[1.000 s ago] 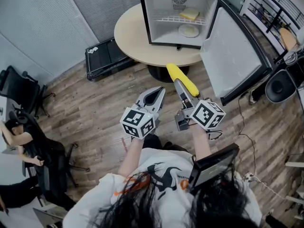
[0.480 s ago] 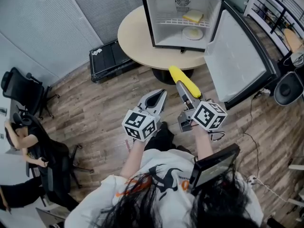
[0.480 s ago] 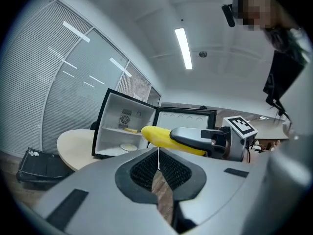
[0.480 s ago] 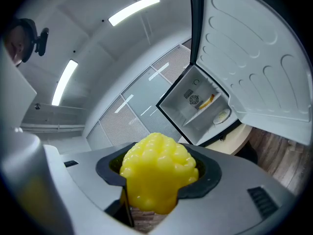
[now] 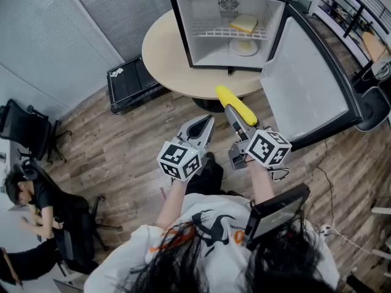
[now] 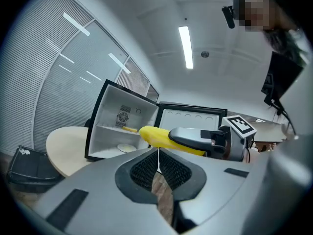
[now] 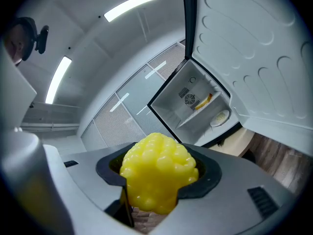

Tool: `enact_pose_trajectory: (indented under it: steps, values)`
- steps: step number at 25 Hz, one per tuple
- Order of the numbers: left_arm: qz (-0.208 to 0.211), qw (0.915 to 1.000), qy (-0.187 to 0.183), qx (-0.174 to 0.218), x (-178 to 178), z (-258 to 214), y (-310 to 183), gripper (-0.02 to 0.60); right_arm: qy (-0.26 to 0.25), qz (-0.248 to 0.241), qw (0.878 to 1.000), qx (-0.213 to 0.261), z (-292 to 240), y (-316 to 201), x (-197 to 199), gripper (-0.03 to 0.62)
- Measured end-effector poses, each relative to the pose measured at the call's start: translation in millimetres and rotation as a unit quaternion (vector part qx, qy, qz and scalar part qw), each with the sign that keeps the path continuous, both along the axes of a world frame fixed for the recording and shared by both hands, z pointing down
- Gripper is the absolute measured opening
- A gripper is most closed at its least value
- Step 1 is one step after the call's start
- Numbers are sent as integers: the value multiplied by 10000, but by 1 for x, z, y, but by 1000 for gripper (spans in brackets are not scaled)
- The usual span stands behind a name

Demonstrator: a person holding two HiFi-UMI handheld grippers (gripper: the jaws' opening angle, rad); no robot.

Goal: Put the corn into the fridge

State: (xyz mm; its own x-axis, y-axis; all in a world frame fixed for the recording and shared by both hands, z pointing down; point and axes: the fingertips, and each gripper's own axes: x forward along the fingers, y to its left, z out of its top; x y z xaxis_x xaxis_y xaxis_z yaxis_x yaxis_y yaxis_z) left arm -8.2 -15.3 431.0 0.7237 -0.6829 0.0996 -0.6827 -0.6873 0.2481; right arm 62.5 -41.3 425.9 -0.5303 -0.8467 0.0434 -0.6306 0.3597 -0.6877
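While the right gripper [image 5: 233, 112] clamps the corn [image 5: 226, 94], the left gripper [image 5: 208, 121] sits closed beside, facing the open fridge [image 5: 204, 17].

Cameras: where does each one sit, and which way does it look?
Head view: on the person's head, looking down at the open fridge; shows both arms, left gripper, right gripper.
Left gripper view: on that gripper, looking along its shut jaws toward the fridge.
Right gripper view: on that gripper, looking along jaws shut on the corn.
Shared: all show fridge and corn.

A round beige table [image 5: 160, 54] stands on wooden flooring [image 5: 128, 142] beside a black case [image 5: 128, 81]; a person [image 5: 36, 194] sits far left.
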Motion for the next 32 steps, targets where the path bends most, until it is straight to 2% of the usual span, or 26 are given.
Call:
enact_pose_trajectory:
  steps: [4, 10, 17, 24, 32]
  values:
    - [144, 9999, 38, 3, 4, 2, -41, 14, 10, 64, 9999, -110, 6, -41, 4, 250]
    - [133, 9999, 37, -58, -4, 5, -106, 14, 48, 141, 9997, -208, 6, -97, 1, 250]
    - [335, 9993, 124, -87, -1, 7, -162, 14, 128, 324, 9991, -224, 2, -147, 3, 250]
    - [502, 9987, 75, -90, 0, 7, -204, 14, 167, 468, 9985, -237, 2, -185, 3, 250]
    - [693, 9974, 31, -210, 0, 15, -228, 14, 172, 673, 9972, -286, 6, -210, 5, 250]
